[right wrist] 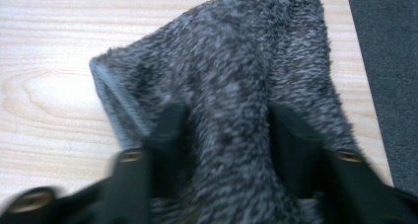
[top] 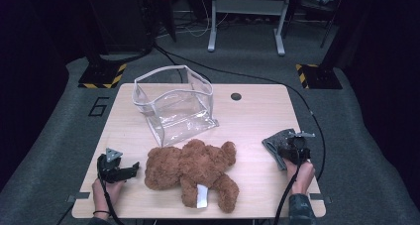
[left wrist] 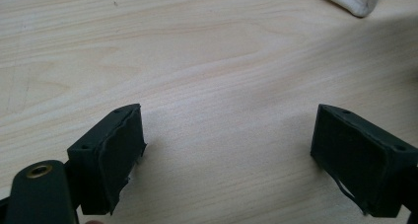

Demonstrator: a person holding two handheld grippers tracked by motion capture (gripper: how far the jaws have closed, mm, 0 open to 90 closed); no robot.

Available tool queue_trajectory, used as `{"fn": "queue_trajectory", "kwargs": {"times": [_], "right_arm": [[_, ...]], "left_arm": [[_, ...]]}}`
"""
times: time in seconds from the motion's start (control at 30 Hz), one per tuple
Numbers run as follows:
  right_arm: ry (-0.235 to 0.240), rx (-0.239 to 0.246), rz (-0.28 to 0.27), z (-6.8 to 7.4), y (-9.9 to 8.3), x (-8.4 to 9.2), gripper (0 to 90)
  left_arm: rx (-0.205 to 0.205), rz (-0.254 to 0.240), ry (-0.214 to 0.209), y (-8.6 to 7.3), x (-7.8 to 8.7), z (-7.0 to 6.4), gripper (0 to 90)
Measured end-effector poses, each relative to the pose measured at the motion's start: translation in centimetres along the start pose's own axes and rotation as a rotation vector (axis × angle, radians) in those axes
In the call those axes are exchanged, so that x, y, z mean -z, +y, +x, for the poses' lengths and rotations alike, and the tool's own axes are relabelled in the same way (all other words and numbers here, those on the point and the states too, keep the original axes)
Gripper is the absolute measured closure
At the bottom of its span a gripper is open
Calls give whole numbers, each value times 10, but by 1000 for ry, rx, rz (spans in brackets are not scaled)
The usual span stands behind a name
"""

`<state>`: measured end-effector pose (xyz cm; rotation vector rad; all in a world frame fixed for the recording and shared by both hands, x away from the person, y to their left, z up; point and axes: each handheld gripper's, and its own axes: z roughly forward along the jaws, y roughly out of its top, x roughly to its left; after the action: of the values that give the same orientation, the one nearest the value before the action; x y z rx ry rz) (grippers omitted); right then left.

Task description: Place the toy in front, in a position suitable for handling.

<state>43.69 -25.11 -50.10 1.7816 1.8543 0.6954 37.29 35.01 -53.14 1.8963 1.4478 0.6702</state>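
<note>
My high view looks forward and down over the whole table (top: pixel 257 116), my left gripper view skims bare wood close up, my right gripper view presses near the grey towel (right wrist: pixel 231 86), tabletop shared by all.

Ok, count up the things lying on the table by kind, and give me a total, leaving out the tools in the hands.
Teddy bear: 1, brown, lying near the front edge.
Clear plastic pouch: 1, standing open behind the bear.
Grey fuzzy cloth: 1, at the right, between the jaws of the right hand-held gripper.
Total: 3
</note>
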Motion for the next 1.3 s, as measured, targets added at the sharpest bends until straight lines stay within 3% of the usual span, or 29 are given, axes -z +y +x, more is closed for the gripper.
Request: {"fn": "queue_trajectory", "kwargs": {"times": [0.07,0.17,0.27,0.37,0.43,0.57,0.77,0.87,1.03,1.1,1.2,1.3], "right_arm": [[-4,7,-5,1,0,5,268],[19,20,-30,1,-2,17,165],[62,39,-61,5,-5,33,130],[104,88,-76,14,-13,47,73],[121,108,-70,20,-17,52,50],[201,138,-89,38,-34,61,12],[283,228,-88,68,-58,56,0],[290,268,-73,78,-67,45,0],[313,288,-65,87,-75,30,0],[286,324,-72,91,-76,27,0],[301,358,-86,91,-76,25,0],[310,355,-81,91,-75,25,0]], "left_arm": [[1,0,0,0,0,0,123],[0,-1,0,0,0,0,123],[0,0,1,0,0,0,123],[-1,0,1,0,0,0,123],[-2,1,1,0,0,0,123],[-1,0,1,0,0,0,123],[-1,-1,1,0,0,0,123],[1,-1,-1,0,0,0,123],[1,0,-4,0,-1,1,124],[12,4,-12,0,-1,2,124],[13,12,-17,1,0,3,124],[16,12,-18,0,-1,2,124]]}}
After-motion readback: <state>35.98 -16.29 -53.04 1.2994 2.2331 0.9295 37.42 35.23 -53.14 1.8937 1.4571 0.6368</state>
